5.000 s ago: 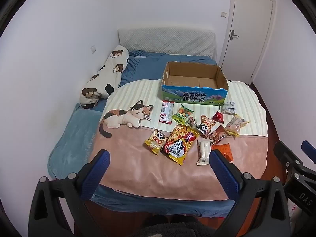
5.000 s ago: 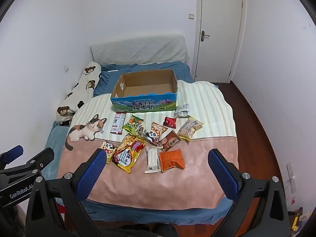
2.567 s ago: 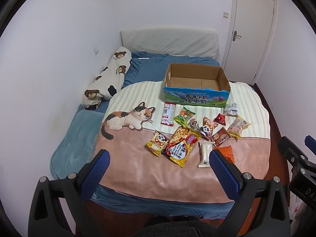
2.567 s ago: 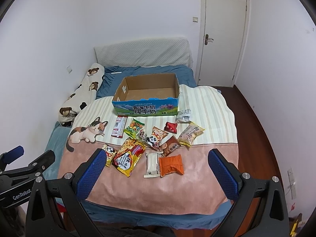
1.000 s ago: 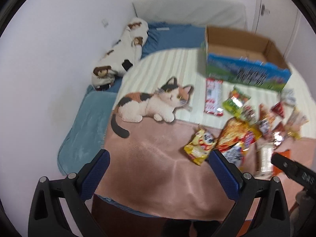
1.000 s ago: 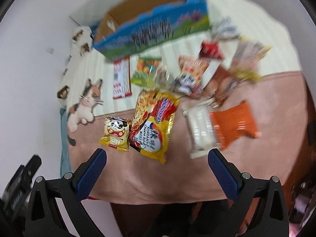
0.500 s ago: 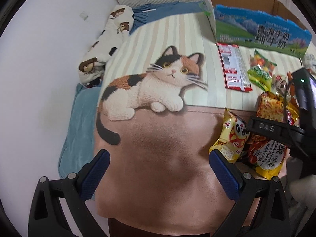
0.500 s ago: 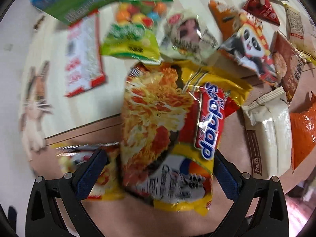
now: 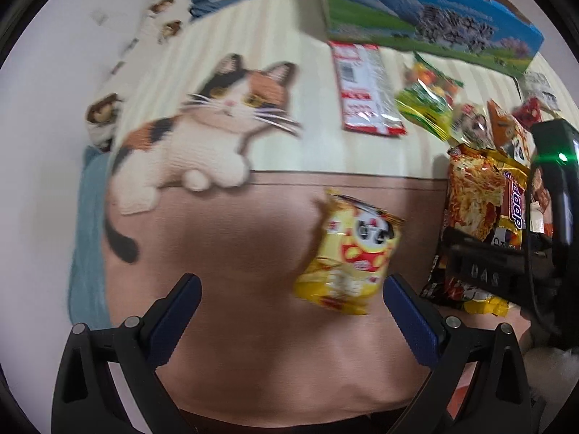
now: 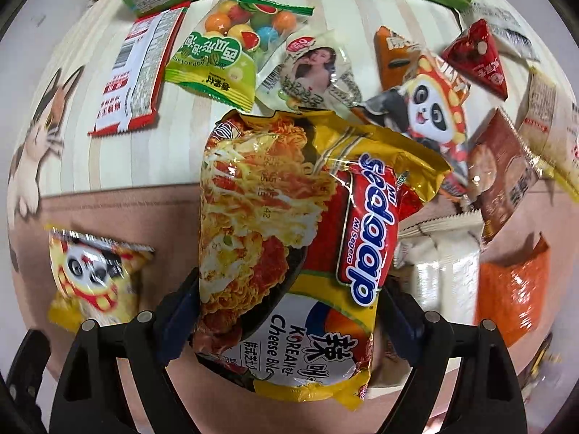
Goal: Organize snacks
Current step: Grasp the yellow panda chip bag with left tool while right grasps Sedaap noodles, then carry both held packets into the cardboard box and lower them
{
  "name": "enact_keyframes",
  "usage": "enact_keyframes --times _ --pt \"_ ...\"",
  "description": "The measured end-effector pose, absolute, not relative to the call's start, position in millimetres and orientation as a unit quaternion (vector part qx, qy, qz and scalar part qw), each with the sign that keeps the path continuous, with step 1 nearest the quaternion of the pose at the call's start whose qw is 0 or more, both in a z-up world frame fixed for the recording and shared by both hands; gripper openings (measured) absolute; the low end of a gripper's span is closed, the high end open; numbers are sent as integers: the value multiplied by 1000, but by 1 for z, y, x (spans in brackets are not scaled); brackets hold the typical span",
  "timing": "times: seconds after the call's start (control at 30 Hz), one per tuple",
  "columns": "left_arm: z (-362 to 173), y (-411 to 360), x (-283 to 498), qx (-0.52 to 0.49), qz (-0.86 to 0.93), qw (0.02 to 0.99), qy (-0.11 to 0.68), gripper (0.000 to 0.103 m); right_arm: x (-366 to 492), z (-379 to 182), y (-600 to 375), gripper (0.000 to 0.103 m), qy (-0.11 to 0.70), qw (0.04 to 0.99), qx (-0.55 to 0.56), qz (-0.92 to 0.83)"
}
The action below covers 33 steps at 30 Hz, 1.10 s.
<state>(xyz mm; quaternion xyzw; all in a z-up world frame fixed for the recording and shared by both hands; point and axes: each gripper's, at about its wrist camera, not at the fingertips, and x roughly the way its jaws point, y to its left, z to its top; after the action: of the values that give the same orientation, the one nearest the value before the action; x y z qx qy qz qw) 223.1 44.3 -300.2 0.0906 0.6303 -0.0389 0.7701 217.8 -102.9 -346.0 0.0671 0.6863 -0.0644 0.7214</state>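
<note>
My right gripper [image 10: 286, 318] is open, its blue pads on either side of a large yellow-and-red Sedaap noodle packet [image 10: 289, 224] lying on the blanket. The packet's lower end sits between the fingers. My left gripper [image 9: 289, 314] is open and empty above the pink blanket, just below and left of a small yellow panda snack bag [image 9: 351, 253], also in the right wrist view [image 10: 90, 282]. The noodle packet [image 9: 481, 202] and right gripper body [image 9: 506, 271] show at the right of the left wrist view. The blue-green cardboard box [image 9: 427, 21] stands at the back.
Several snacks lie around: a red-white packet [image 10: 137, 68], green gumball bag [image 10: 224, 54], panda bag [image 10: 427, 108], red triangle pack [image 10: 477, 61], brown cookie pack [image 10: 503, 173], white bar [image 10: 441, 267], orange pack [image 10: 514, 289]. A cat print [image 9: 202, 123] covers the blanket's left.
Both grippers have dropped close to the bed. The right one has closed in around the noodle packet; the left one has neared the yellow panda bag.
</note>
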Motion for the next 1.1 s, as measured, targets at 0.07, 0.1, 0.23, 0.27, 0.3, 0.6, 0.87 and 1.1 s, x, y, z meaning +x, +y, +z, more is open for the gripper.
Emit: enact_keyframes --times 0.07,0.1,0.23,0.27,0.3,0.6,0.87,1.1 --pt "-313 33 230 96 -45 757 645 103 215 -348 -109 91 690 719 66 -50" --pt "-319 28 233 100 -42 751 651 103 214 -350 -110 91 692 718 67 -43" --pt "-344 13 247 108 -36 729 675 101 219 -352 -124 91 697 713 74 -26" --pt "-350 12 252 108 -26 726 678 101 222 -355 -131 91 700 710 75 -24" --pt "-355 11 256 107 -21 724 682 101 224 -356 -140 91 700 709 78 -23" --pt "-388 -12 273 106 2 697 709 95 225 -354 -177 91 705 702 101 15" --pt "-391 -29 284 85 10 711 698 71 226 -366 -177 92 705 703 85 18" --pt "-383 -16 274 67 -5 712 699 66 227 -366 -172 92 707 702 85 -8"
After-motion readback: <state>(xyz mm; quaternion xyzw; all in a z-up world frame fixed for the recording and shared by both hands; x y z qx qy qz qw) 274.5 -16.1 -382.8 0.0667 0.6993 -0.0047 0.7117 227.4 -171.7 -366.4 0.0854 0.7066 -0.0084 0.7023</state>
